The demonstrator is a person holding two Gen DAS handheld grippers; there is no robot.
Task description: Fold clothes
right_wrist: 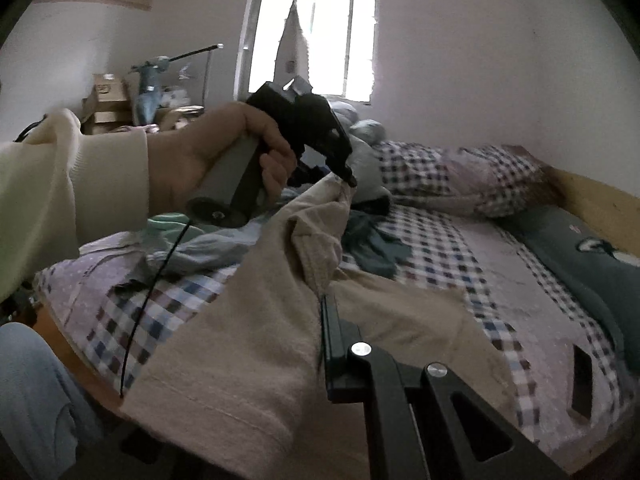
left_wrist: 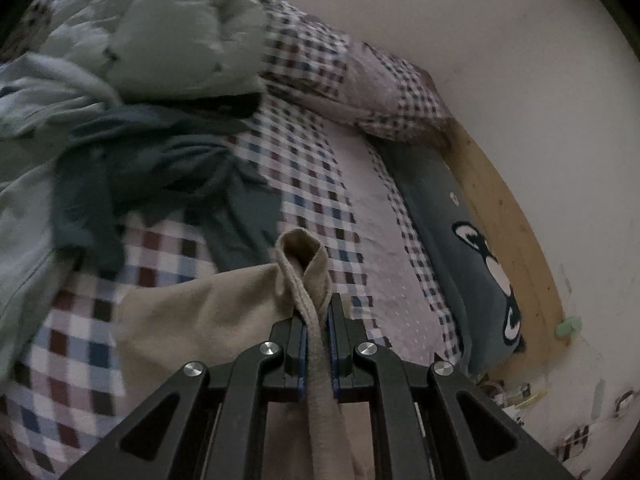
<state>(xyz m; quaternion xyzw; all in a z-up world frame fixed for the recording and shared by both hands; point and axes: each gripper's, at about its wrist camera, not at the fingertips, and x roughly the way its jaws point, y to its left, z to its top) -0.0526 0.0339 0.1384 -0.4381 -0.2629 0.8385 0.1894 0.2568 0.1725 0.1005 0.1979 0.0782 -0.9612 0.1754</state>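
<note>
Both claws are clamped on the beige garment (right_wrist: pixel 248 340): the left claw (left_wrist: pixel 318 312) pinches a folded hem edge, the right claw (right_wrist: pixel 326 308) grips cloth toward 6 o'clock. The garment hangs between them over the checkered bed (left_wrist: pixel 320 184), dark green clothing (left_wrist: pixel 152 168) toward 10 o'clock.

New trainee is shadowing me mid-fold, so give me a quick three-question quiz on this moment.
1. True or false: the left gripper is shut on the beige garment.
2. Which lies nearest the dark green cloth? A) checked sheet B) window C) cardboard boxes
3. Fill in: the grey pillow lies along the wooden ____.

Key: 1 true; 2 A; 3 bed frame.
</note>
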